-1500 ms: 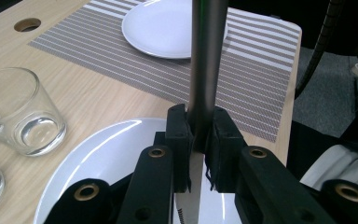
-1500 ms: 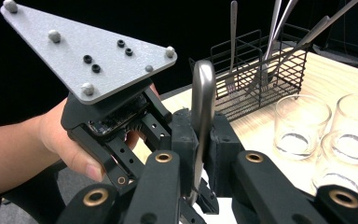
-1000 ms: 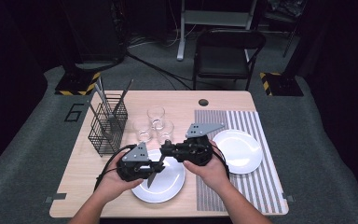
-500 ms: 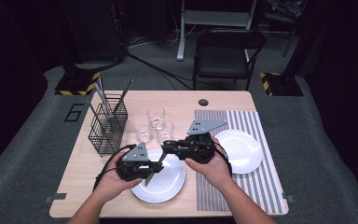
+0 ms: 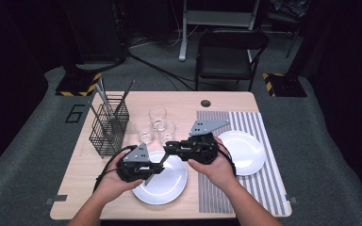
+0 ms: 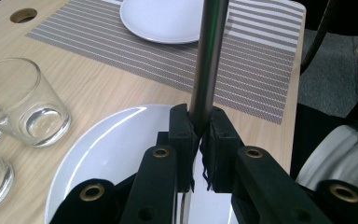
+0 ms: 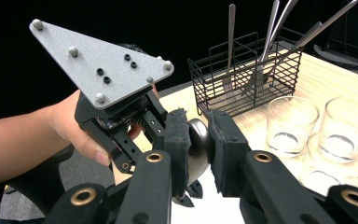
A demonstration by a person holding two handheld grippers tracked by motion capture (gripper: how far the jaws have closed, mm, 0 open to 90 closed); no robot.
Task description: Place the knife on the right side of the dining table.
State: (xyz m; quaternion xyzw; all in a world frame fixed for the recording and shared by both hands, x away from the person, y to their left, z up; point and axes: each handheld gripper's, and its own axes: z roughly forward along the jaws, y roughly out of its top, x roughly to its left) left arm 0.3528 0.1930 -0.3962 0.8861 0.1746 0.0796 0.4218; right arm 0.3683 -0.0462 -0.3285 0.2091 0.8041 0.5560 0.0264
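Observation:
A steel utensil hangs between my two grippers above a white plate at the front of the table. My left gripper is shut on its round handle, which runs up and away from the jaws in the left gripper view. My right gripper meets it from the right. In the right gripper view its pads press on both sides of the utensil's rounded end, with the left gripper and its hand right behind. Which utensil it is stays unclear.
Three glasses stand behind the plate. A black wire basket with cutlery is at the left. A second white plate lies on the striped placemat at the right. A chair stands beyond the table.
Almost nothing. My right gripper has shifted very slightly to the right; the left hand and the utensil stay over the plate.

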